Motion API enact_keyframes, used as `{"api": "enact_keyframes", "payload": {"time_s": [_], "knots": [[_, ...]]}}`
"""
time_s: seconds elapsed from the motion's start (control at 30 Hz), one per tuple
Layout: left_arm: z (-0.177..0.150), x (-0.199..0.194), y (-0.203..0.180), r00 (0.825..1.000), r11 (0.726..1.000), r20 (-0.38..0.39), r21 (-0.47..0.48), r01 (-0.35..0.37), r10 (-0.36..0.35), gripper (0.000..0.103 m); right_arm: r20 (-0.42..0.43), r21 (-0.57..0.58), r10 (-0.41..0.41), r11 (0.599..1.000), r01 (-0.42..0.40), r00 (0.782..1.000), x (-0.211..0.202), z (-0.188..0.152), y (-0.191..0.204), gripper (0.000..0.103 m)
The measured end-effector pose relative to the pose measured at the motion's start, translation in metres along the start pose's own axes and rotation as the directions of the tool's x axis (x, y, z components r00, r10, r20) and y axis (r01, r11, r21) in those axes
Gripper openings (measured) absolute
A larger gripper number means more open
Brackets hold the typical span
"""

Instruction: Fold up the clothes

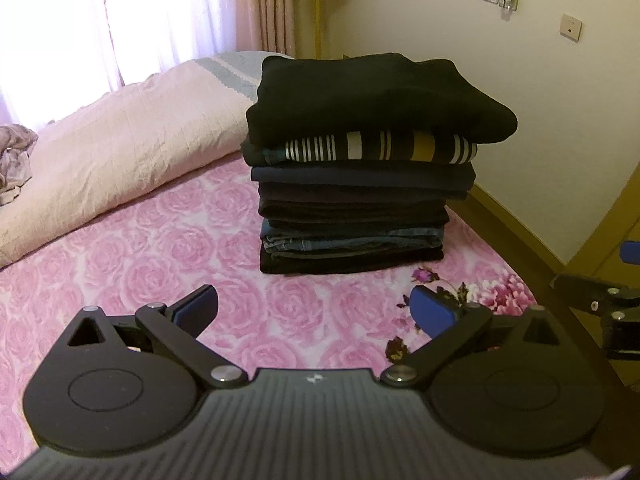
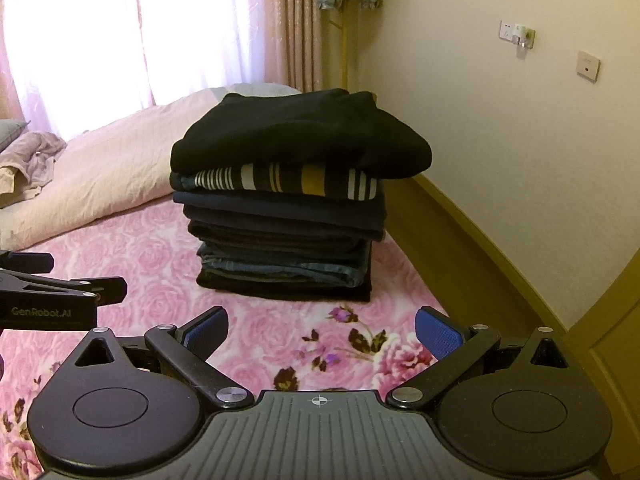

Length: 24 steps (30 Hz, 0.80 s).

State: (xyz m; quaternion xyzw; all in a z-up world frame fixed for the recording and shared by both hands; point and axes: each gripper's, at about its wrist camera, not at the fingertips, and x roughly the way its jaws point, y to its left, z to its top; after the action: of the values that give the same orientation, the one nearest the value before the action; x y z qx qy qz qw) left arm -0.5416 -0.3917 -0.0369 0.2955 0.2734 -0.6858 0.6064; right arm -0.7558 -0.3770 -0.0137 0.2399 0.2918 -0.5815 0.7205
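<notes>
A tall stack of folded clothes point(image 1: 352, 184) point(image 2: 284, 216) stands on the pink rose-print bed sheet point(image 1: 140, 248) point(image 2: 132, 264). A black garment point(image 1: 368, 96) point(image 2: 296, 136) lies on top, a striped one point(image 1: 380, 148) point(image 2: 288, 180) just under it, and dark tops and jeans sit below. My left gripper point(image 1: 316, 312) hovers open in front of the stack, with nothing between its blue pads. My right gripper point(image 2: 322, 332) is also open and holds nothing, a little nearer than the stack. Each gripper shows at the edge of the other's view.
A rolled pale pink quilt point(image 1: 108, 152) point(image 2: 100, 168) lies along the left of the bed, with crumpled lilac cloth point(image 1: 14, 160) point(image 2: 36, 156) beyond it. A cream wall point(image 1: 500, 100) and the wooden bed frame point(image 2: 472, 240) bound the right side. Curtains point(image 1: 264, 4) hang behind.
</notes>
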Motion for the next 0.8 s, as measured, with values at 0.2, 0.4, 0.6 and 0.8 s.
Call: {"api": "enact_keyframes", "payload": {"time_s": [0.2, 0.4, 0.6, 0.8], "knots": [[0.000, -0.003, 0.001, 1.000, 1.000, 0.008, 0.005, 0.002, -0.002, 0.101, 0.010, -0.006, -0.005, 1.000, 0.005, 1.000, -0.003, 0.001, 0.006, 0.102], [-0.003, -0.006, 0.002, 1.000, 1.000, 0.017, 0.009, 0.002, -0.002, 0.101, 0.001, -0.009, -0.013, 1.000, 0.013, 1.000, -0.003, 0.001, 0.012, 0.102], [-0.003, -0.005, 0.003, 1.000, 1.000, 0.014, 0.007, -0.008, 0.008, 0.101, -0.006, -0.010, -0.015, 1.000, 0.015, 1.000, -0.004, 0.001, 0.017, 0.102], [-0.003, -0.006, 0.005, 1.000, 1.000, 0.015, 0.009, -0.010, 0.010, 0.101, -0.008, -0.012, -0.015, 1.000, 0.015, 1.000, -0.004, 0.002, 0.021, 0.102]]}}
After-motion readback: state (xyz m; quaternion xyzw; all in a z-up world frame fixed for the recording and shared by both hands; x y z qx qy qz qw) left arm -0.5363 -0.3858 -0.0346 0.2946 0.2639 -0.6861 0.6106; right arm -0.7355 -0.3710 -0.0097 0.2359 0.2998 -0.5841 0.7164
